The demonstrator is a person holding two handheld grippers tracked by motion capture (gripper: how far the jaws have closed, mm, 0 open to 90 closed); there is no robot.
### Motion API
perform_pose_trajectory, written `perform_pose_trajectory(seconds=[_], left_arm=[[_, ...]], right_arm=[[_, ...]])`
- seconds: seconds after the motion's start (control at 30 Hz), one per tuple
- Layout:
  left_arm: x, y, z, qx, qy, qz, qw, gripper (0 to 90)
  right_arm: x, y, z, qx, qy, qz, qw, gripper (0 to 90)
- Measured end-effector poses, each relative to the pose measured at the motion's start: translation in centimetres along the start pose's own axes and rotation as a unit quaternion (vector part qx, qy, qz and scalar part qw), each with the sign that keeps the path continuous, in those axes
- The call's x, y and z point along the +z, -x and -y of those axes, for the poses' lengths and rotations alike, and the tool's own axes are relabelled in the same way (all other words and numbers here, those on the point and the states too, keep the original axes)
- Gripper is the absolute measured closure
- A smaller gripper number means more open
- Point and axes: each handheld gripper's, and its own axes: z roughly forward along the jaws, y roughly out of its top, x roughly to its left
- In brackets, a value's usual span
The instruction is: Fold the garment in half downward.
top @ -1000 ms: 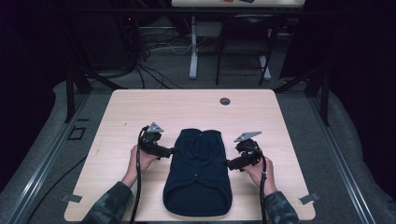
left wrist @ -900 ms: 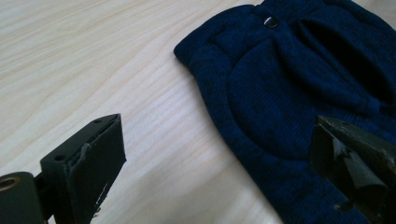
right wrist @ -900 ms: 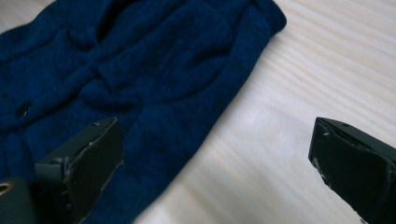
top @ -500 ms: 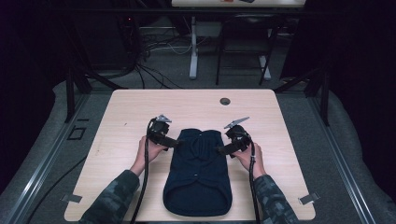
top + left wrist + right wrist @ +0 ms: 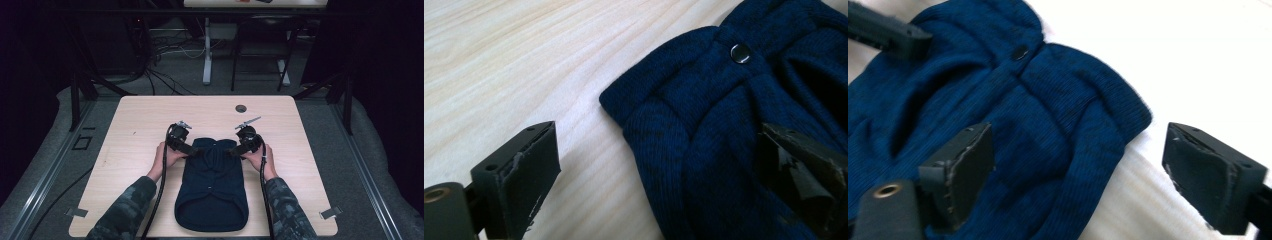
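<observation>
A dark navy knit garment (image 5: 212, 190) lies flat on the light wood table (image 5: 130, 130), hem toward me. Its far left corner (image 5: 664, 120), with a metal snap (image 5: 740, 52) nearby, sits between the wide-apart jaws of my left gripper (image 5: 192, 149); in the left gripper view that gripper (image 5: 674, 170) has one jaw over bare wood and the other over the knit. My right gripper (image 5: 232, 150) is open at the far right corner (image 5: 1118, 110), one jaw above the cloth, the other above the table, gripper (image 5: 1088, 170) straddling the folded edge. The left gripper's jaw tip shows far off, top left, in the right gripper view.
A round cable hole (image 5: 241, 108) sits near the table's far edge. Bare tabletop lies on both sides of the garment and beyond it. Cables trail from both grippers back along the camouflage sleeves (image 5: 125, 210). Chair and desk legs stand on the floor past the table.
Both grippers moved forward along the garment's sides, from its middle to its far corners, and closed in toward each other. The garment has not shifted.
</observation>
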Motion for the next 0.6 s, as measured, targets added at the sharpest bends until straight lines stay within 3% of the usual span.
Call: perform_pose_trajectory(seconds=[0.17,0.27,0.37,0.47,0.53,0.6], left_arm=[[0.6,0.1,-0.4,0.003,-0.007,0.005,1.0,12.5],[0.9,0.4,-0.4,0.008,-0.012,-0.004,0.9999,15.5],[1.0,0.3,-0.4,0.009,-0.014,0.005,0.9998,19.0],[1.0,0.4,-0.4,0.014,-0.015,0.007,0.9998,23.7],[1.0,0.7,-0.4,0.021,-0.016,0.006,0.9996,26.7],[1.0,0.8,-0.4,0.022,-0.017,0.005,0.9996,28.6]], right_arm=[[1.0,0.2,-0.6,0.008,-0.014,0.012,0.9998,21.7],[1.5,0.2,-0.7,0.004,-0.023,0.022,0.9995,26.1],[1.9,0.2,-0.7,0.001,-0.032,0.026,0.9992,29.7],[2.1,-0.1,-0.6,0.01,-0.02,0.031,0.9993,33.3],[2.0,-0.2,-0.7,-0.015,-0.031,0.036,0.9987,38.3],[2.0,-0.3,-0.7,-0.022,-0.035,0.035,0.9986,40.1]])
